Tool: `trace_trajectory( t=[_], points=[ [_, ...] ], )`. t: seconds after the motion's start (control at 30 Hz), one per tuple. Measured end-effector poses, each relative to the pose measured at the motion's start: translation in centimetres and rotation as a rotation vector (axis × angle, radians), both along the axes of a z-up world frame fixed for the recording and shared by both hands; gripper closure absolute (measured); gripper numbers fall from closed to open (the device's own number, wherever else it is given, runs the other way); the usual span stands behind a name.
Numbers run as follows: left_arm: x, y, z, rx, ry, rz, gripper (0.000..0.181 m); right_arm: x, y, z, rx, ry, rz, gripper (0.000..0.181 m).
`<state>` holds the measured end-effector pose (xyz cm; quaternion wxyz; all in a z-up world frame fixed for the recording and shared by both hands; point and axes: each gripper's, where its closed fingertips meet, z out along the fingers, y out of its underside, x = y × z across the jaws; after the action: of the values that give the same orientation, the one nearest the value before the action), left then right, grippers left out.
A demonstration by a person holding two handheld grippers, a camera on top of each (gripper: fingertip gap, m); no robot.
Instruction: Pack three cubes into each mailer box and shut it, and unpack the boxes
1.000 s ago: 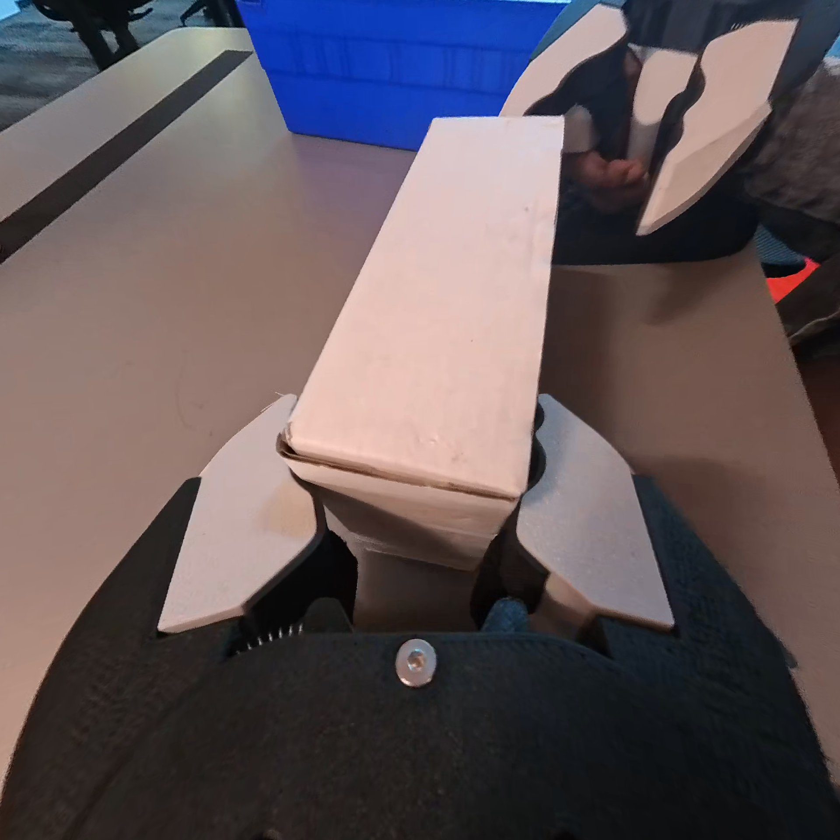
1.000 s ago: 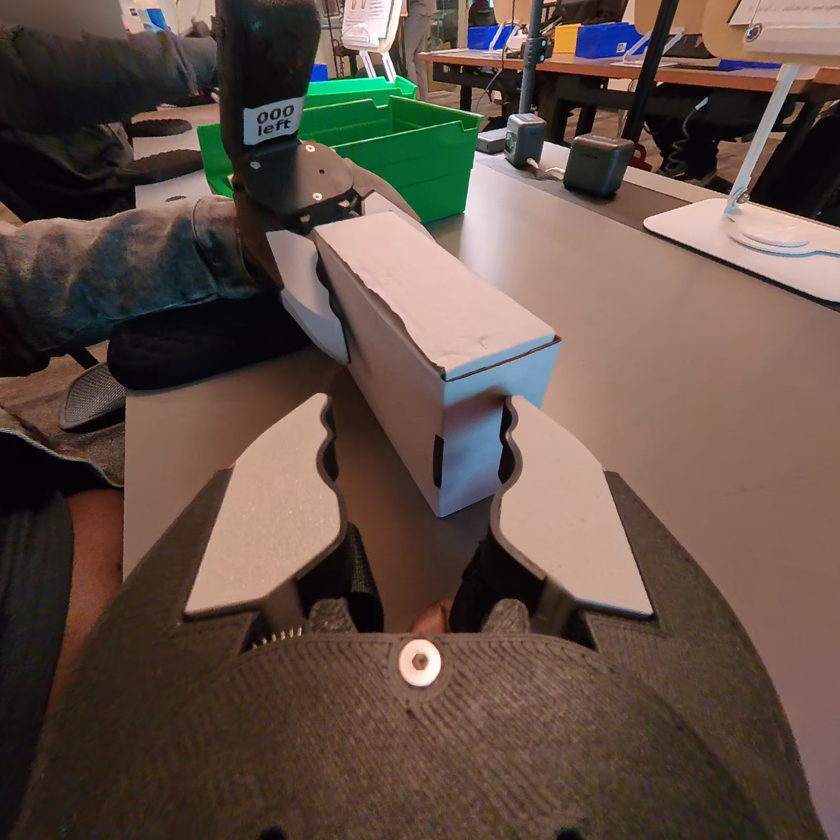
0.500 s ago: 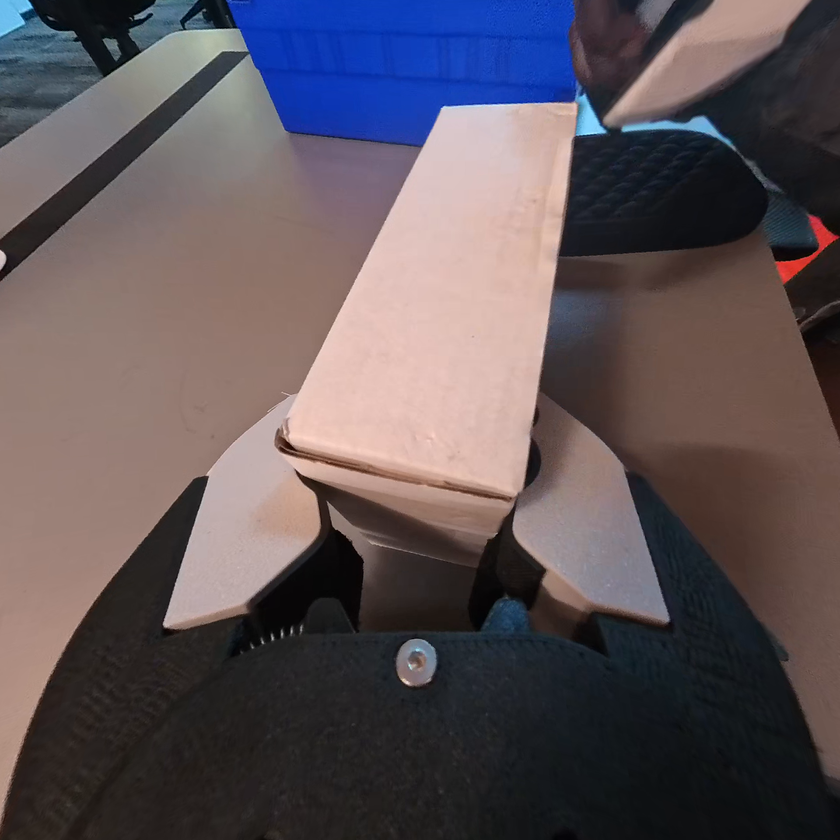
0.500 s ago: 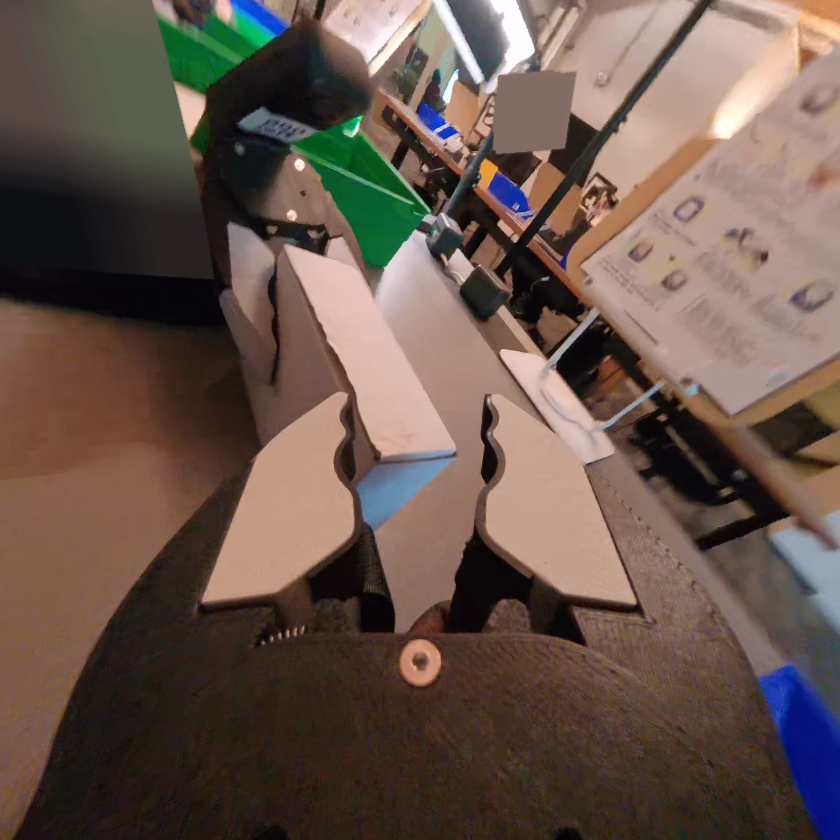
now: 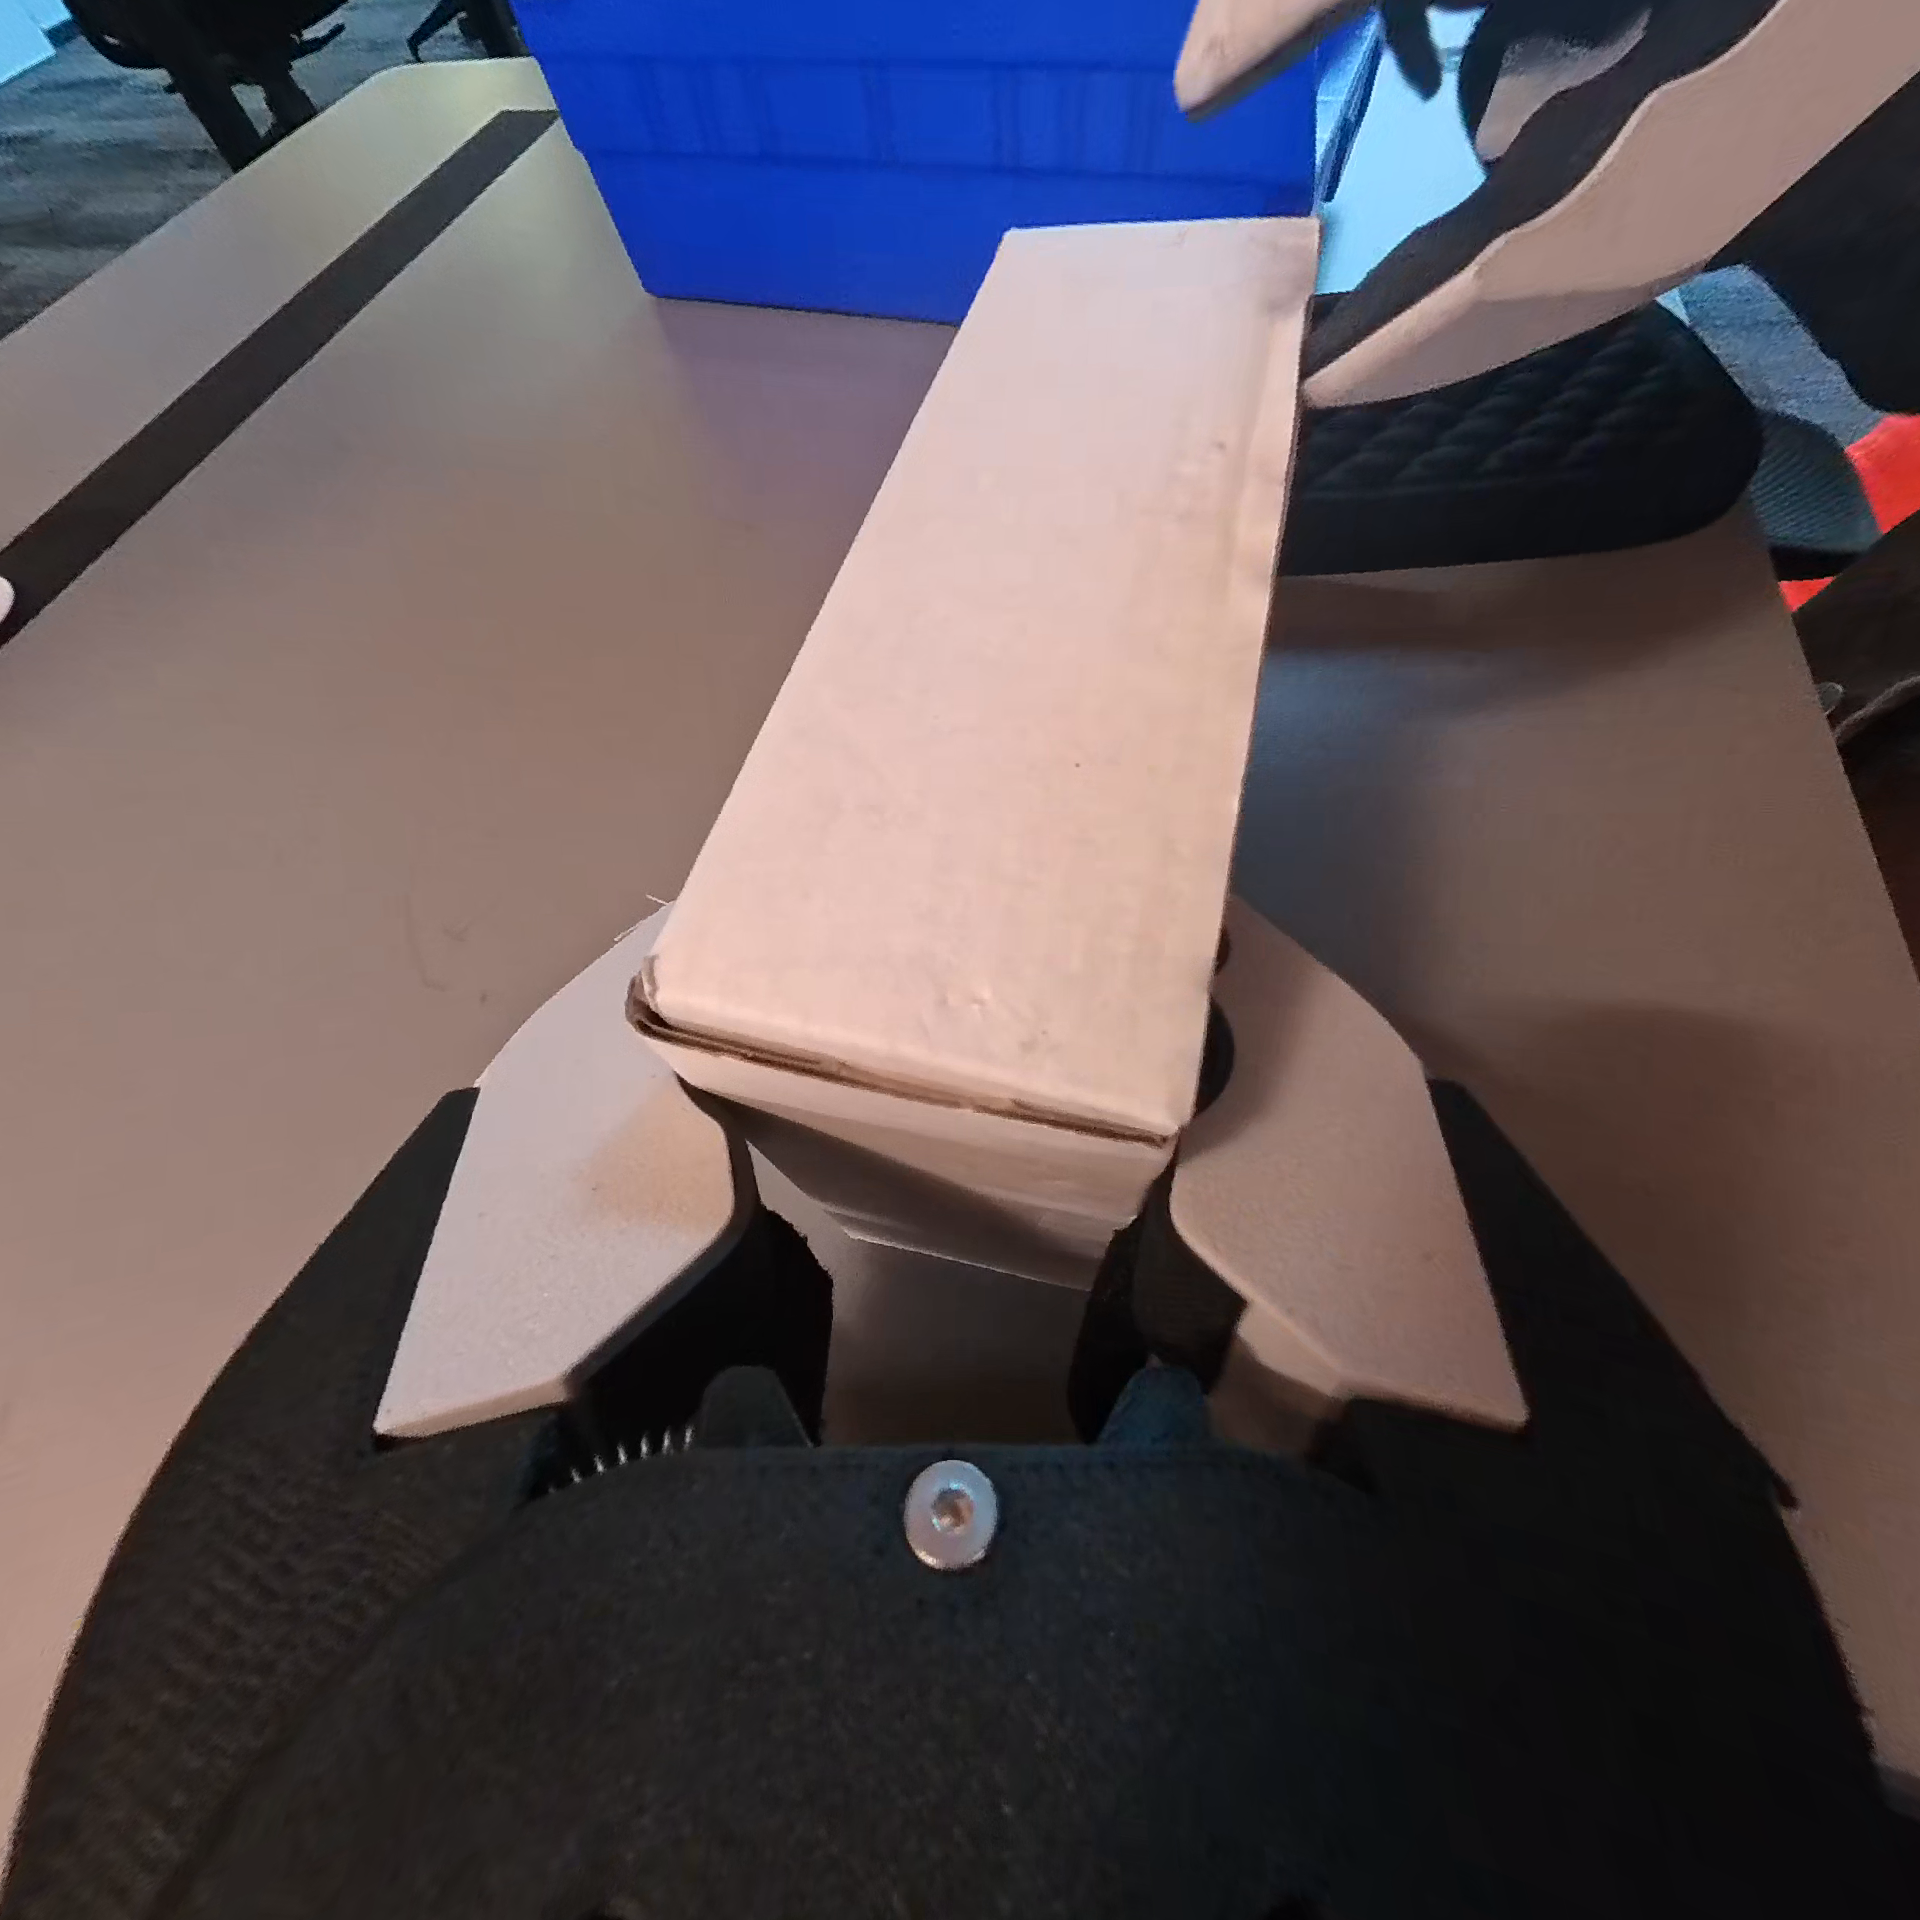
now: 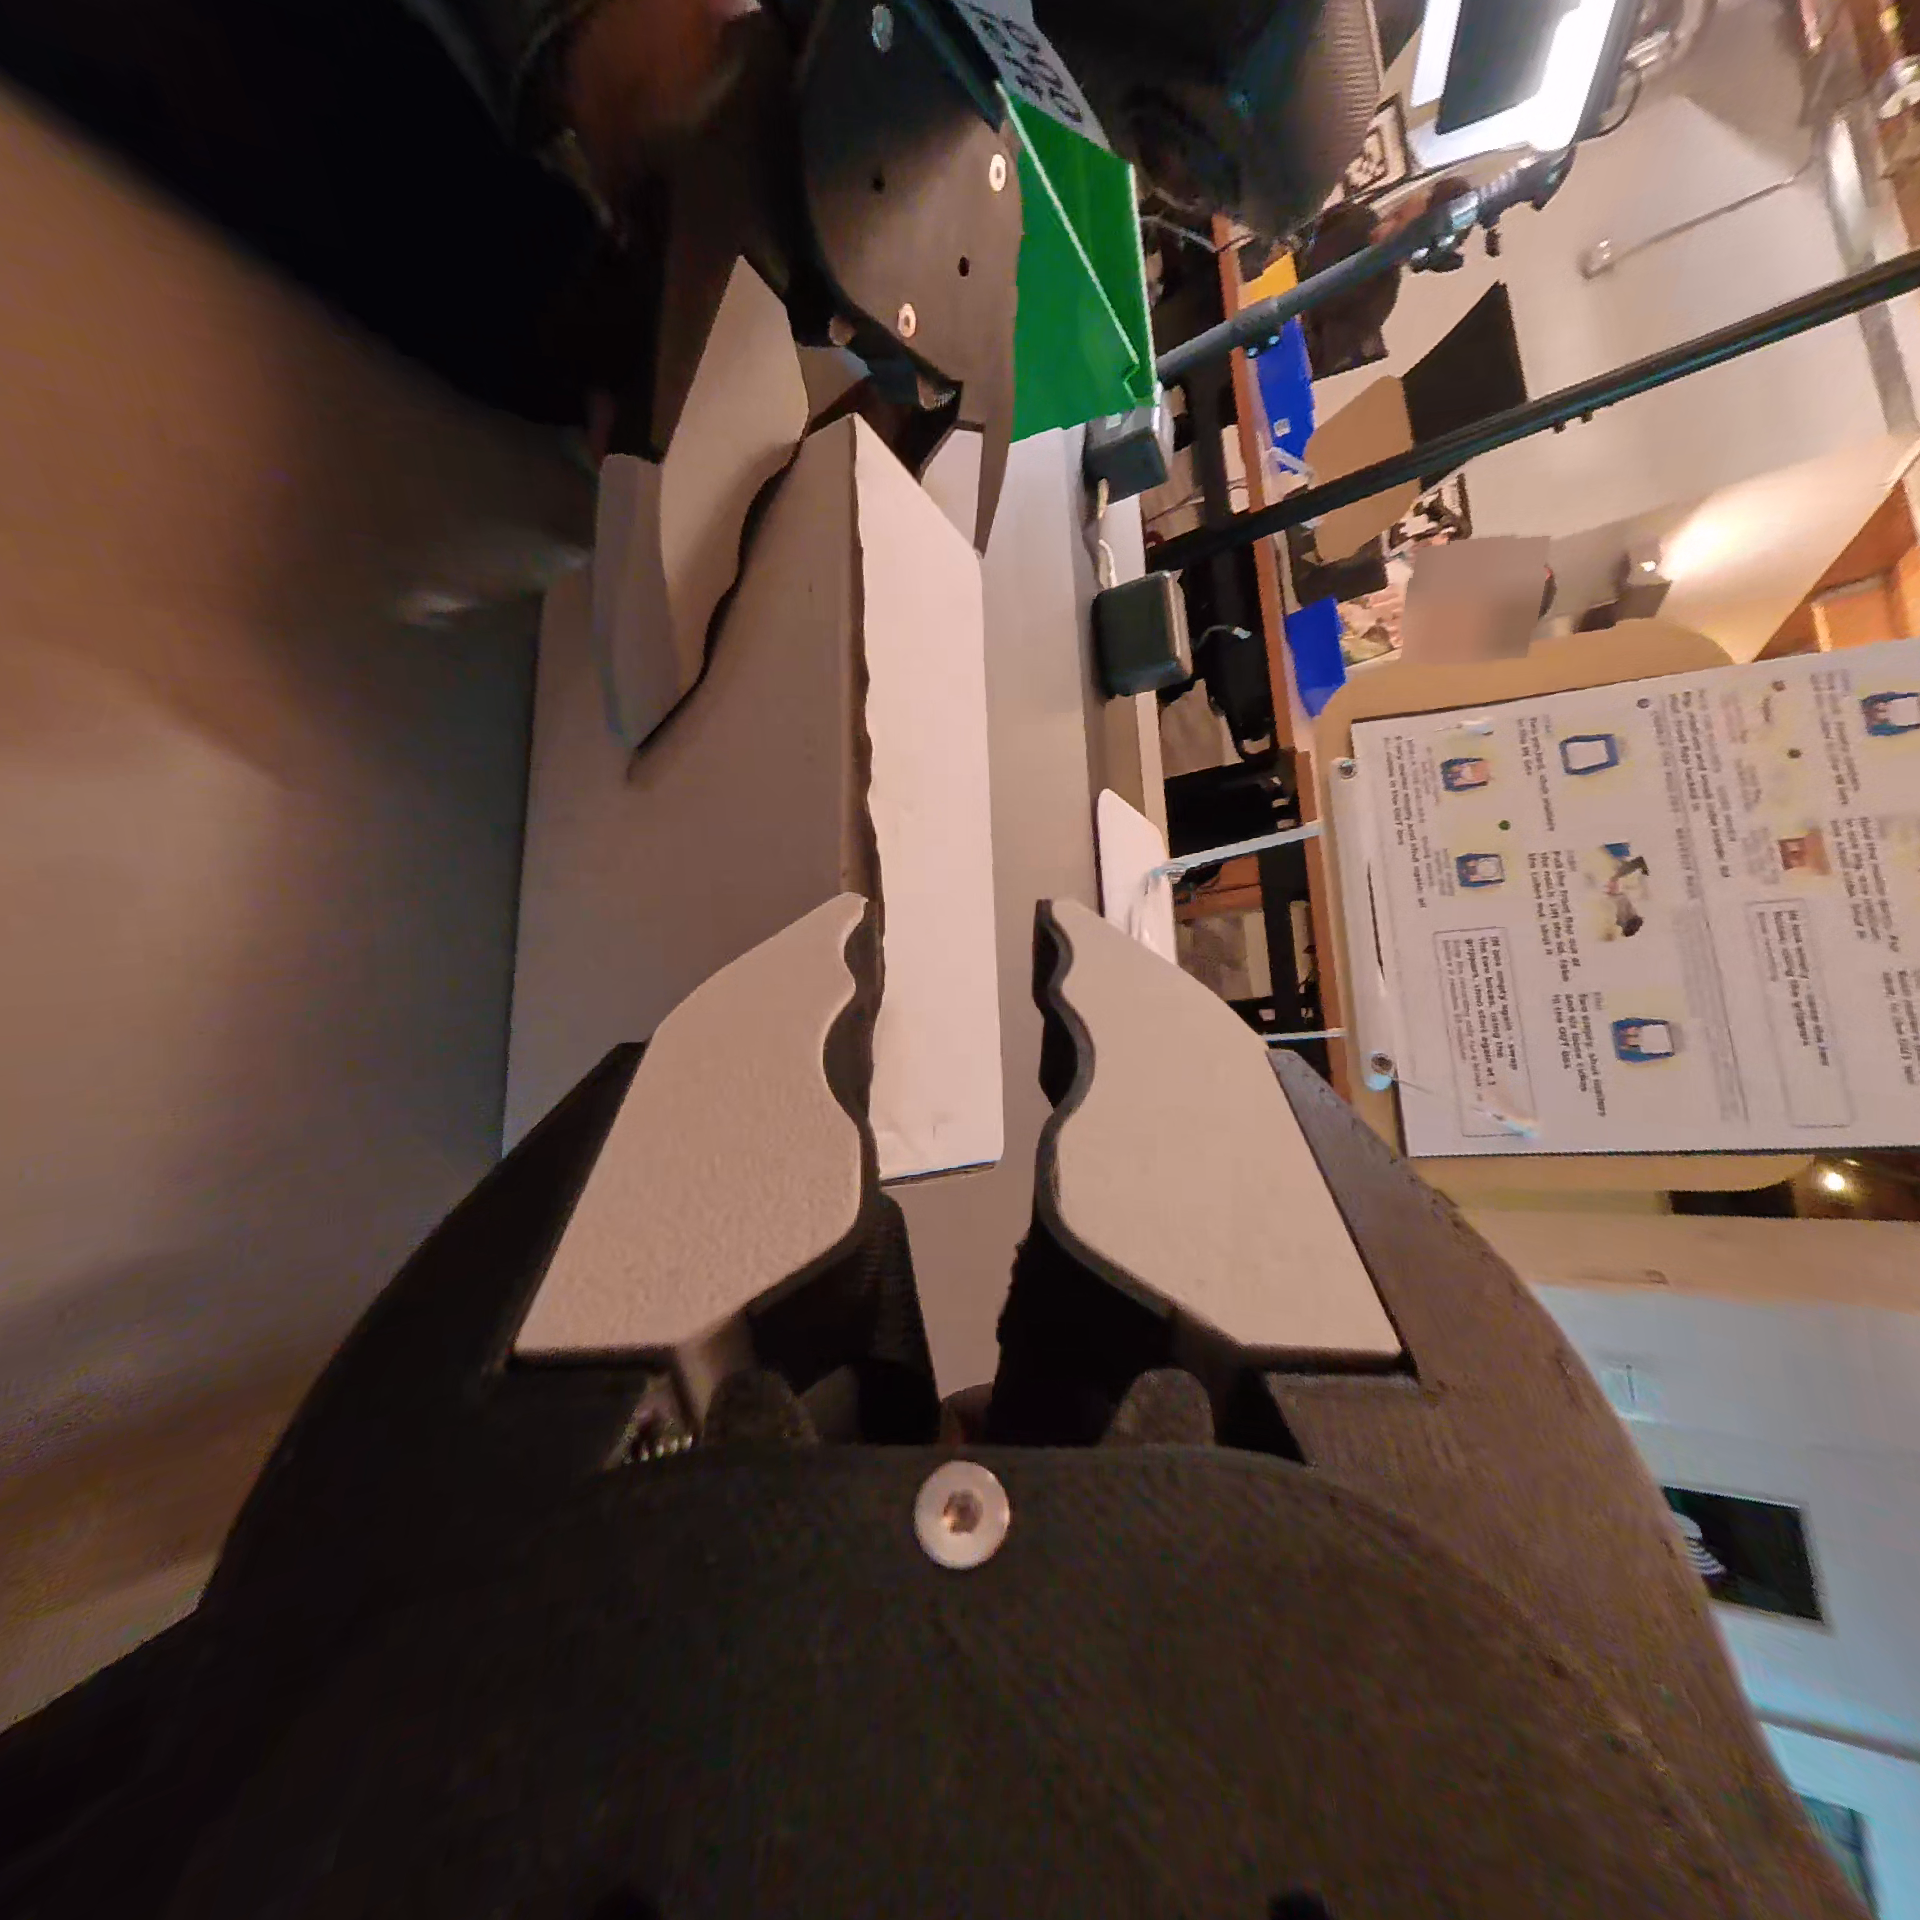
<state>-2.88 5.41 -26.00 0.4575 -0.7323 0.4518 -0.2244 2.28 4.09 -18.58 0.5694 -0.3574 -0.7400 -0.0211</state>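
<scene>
Both grippers: left gripper (image 5: 925, 1049) clamps mailer box (image 5: 1029, 665); contents hidden.

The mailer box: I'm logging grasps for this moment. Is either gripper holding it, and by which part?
The left gripper clamps the closed white mailer box by the two long sides at its near end. The right gripper is open at the far end, holding nothing.

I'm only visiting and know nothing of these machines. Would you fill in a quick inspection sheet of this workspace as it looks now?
Surface: grey table, dark strip along its left.
Job's things: one white mailer box, lid shut; no cubes seen.
Clutter: blue bin behind the box; green bin.
Grippers: left gripper clamps the box's near end; right gripper open, rolled sideways at the far end.
Cables: nothing seen on this table.
Surroundings: instruction sheet on a stand, black chair seat, other desks.
</scene>
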Motion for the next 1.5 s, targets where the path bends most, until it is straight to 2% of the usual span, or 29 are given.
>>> trace_trajectory(
  t=[0.1,0.2,0.3,0.4,0.47,0.53,0.73,0.9,1.1,1.2,1.27,1.33,1.4,1.5],
  points=[
    [0.0,0.0,0.0,-0.003,0.000,-0.004,0.094,-0.2,0.3,0.4,0.023,-0.024,-0.020,0.145],
    [0.0,0.0,0.0,-0.002,0.005,0.001,0.095,-0.8,0.5,0.5,0.107,-0.035,-0.058,0.144],
    [0.0,0.0,0.0,-0.002,0.006,0.007,0.096,-1.4,0.6,0.4,0.191,-0.030,-0.103,0.152],
    [-0.1,0.0,-0.1,-0.003,0.009,0.008,0.096,-1.7,0.6,0.0,0.199,-0.042,-0.122,0.163],
    [-0.1,0.1,-0.1,-0.002,0.012,0.017,0.096,-1.8,0.5,-0.7,0.190,-0.090,-0.121,0.180],
    [-0.1,0.1,-0.1,-0.001,0.020,0.028,0.096,-1.8,0.6,-0.8,0.196,-0.104,-0.122,0.180],
    [-0.2,0.2,-0.2,-0.020,0.038,0.050,0.096,-1.8,0.6,-0.5,-0.152,-0.142,-0.080,0.178],
    [-0.5,0.3,-0.3,-0.048,0.031,0.067,0.096,-2.5,1.0,0.4,-0.213,-0.141,-0.073,0.178],
    [-0.2,0.2,-0.4,-0.013,0.073,0.063,0.096,-1.6,0.6,-1.0,-0.278,-0.145,-0.063,0.178],
    [-0.1,0.1,-0.5,-0.022,0.084,0.061,0.096,-1.5,0.6,-0.6,-0.407,-0.077,-0.072,0.178],
    [0.1,-0.2,-0.5,0.000,0.112,0.046,0.096,-1.6,1.3,1.1,-0.526,0.066,-0.071,0.179],
    [0.3,-0.3,-0.5,0.023,0.134,0.037,0.096,-1.4,1.6,1.8,-0.667,0.127,-0.049,0.180],
    [0.3,-0.1,-0.6,-0.005,0.114,0.040,0.096,-1.4,1.8,1.6,-0.686,0.118,-0.052,0.179],
    [0.1,-0.1,-0.6,-0.022,0.097,0.043,0.096,-1.9,2.7,1.9,-0.609,0.068,-0.083,0.179]
  ],
)
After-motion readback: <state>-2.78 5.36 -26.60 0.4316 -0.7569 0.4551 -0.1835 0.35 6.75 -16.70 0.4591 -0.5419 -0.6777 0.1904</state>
